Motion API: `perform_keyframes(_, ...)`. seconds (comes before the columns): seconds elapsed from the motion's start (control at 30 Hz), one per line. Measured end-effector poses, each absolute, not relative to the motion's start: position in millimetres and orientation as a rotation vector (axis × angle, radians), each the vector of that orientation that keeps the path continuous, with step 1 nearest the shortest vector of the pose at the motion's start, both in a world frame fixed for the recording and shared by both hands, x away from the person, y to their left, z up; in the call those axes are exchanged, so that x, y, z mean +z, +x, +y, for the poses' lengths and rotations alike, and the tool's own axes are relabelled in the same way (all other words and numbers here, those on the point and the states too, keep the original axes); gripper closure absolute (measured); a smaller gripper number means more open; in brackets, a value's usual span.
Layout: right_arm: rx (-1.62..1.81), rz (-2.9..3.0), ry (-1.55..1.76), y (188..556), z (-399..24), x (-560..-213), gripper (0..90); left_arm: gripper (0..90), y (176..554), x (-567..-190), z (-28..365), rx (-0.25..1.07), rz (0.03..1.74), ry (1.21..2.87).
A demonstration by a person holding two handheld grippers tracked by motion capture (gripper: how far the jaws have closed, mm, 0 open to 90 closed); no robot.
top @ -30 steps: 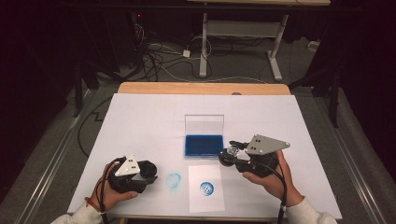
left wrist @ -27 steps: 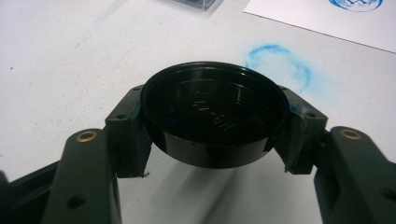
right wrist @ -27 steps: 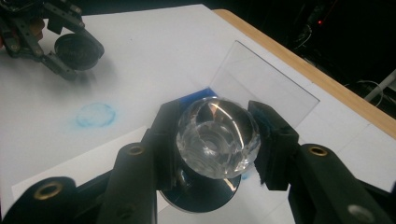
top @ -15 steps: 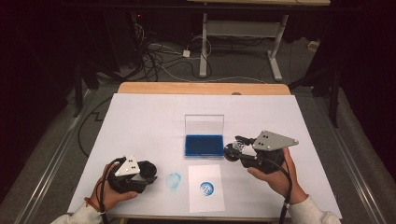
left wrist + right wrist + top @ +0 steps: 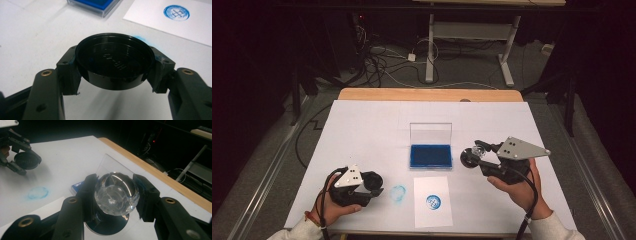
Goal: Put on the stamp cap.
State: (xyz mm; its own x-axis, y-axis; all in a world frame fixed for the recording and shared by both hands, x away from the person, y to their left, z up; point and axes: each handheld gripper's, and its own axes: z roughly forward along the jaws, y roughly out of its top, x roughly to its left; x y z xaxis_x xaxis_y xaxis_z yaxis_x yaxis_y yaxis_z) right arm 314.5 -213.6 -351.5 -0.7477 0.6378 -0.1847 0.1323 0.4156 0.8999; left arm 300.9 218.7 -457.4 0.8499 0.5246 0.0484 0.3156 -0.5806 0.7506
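Observation:
My left gripper rests near the table's front left, shut on a round black cap held flat between its jaws. My right gripper hovers just right of the ink pad, shut on a stamp with a clear faceted knob and a round black base. The blue ink pad sits mid-table in a clear case with its lid standing open. In front of it lies a white card bearing a round blue print.
A faint blue ring smudge marks the white table cover between the left gripper and the card. The wooden table edge runs along the far side. Beyond it the floor is dark, with cables and desk legs.
My right gripper has risen a little and drifted to the right with the stamp. The left gripper and cap have stayed put.

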Motion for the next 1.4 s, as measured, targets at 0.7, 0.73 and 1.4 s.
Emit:
perform_keyframes(0.7,1.388,2.112,0.665,326,-210,-334,57.3,36.7,316,-443,198,0.364,0.603,2.189)
perform_keyframes(0.73,1.393,2.114,0.662,327,-209,-334,57.3,36.7,317,-443,196,0.364,0.599,2.190)
perform_keyframes(1.4,1.453,2.135,0.602,332,-173,-330,57.3,36.7,331,-430,159,0.370,0.493,2.155)
